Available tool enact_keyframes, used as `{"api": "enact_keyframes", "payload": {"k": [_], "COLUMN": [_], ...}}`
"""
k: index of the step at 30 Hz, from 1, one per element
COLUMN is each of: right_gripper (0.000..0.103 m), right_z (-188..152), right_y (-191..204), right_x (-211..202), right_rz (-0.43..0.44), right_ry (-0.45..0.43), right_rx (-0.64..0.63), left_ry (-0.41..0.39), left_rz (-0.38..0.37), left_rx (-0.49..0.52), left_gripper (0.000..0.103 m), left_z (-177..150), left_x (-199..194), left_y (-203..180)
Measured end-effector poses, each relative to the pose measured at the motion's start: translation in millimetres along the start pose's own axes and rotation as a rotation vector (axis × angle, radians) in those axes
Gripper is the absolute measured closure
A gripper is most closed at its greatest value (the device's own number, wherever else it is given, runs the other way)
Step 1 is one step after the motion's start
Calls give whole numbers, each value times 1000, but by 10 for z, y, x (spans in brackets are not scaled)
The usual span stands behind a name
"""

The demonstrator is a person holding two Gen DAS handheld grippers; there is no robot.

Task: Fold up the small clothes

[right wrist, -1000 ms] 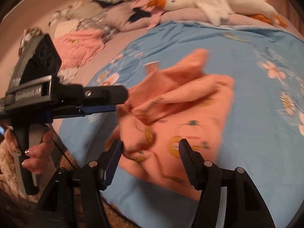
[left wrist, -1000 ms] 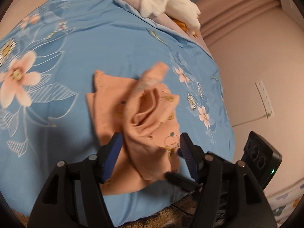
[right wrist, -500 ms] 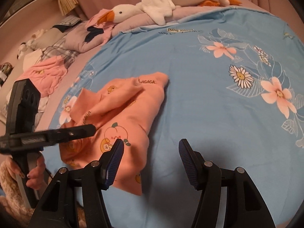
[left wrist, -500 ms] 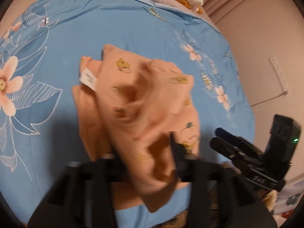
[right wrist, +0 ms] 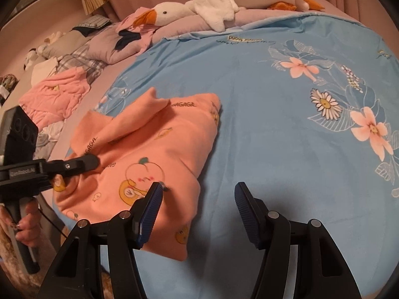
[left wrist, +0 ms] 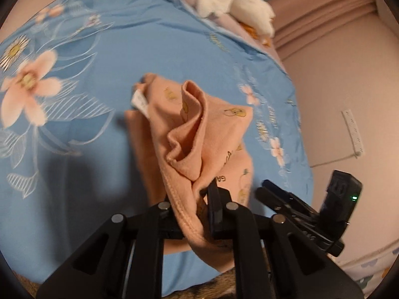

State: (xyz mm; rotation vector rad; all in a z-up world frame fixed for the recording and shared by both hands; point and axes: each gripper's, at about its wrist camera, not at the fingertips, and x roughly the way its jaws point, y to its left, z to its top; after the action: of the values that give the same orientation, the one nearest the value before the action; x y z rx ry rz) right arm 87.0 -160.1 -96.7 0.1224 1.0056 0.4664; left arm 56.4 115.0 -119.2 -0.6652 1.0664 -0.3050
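Left wrist view: left gripper [left wrist: 197, 199] closing on a hemmed edge of the peach garment [left wrist: 207, 134], cloth pinched between the pads and bunched up in loose folds above them. Risk here: only a thin bite of hem caught, so likely to slip free on a pull, or to drag several layers at once and spoil the fold. Pointed steeply down toward the near edge of the blue floral bedspread [left wrist: 87, 57]. Right gripper [left wrist: 276, 194] visible at the right, just beside the garment.

Right wrist view: right gripper [right wrist: 198, 209] gaping, nothing between the pads, hovering tilted downward over the bedspread's near edge with the left pad over the garment's near corner. Garment lying rumpled near the bedspread's near-left corner. Could snag or crumple the flat part if lowered carelessly. Plush goose [right wrist: 224, 2] well apart at the far edge.
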Motion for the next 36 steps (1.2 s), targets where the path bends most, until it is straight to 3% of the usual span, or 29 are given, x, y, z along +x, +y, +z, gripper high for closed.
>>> {"api": "enact_keyframes", "payload": {"k": [6, 13, 17, 25, 29, 36], "right_gripper": [41, 41, 41, 41, 41, 41], "right_z": [0, -37, -97, -248, -300, -306], "right_y": [63, 96, 115, 191, 242, 230], "right_x": [68, 91, 158, 342, 359, 352], "right_rz": [4, -8, -8, 5, 8, 24], "right_ry": [18, 30, 58, 140, 149, 156], "right_rx": [-12, -23, -25, -39, -52, -40], "left_ry": [9, 37, 22, 14, 3, 20], "left_rz": [37, 60, 58, 83, 86, 110], "left_rx": [-6, 31, 56, 63, 94, 189], "left_gripper": [89, 86, 70, 64, 49, 36], "left_z": [-76, 70, 124, 181, 221, 293], "left_x": [80, 103, 61, 39, 9, 121], "left_y": [108, -41, -124, -145, -232, -501]}}
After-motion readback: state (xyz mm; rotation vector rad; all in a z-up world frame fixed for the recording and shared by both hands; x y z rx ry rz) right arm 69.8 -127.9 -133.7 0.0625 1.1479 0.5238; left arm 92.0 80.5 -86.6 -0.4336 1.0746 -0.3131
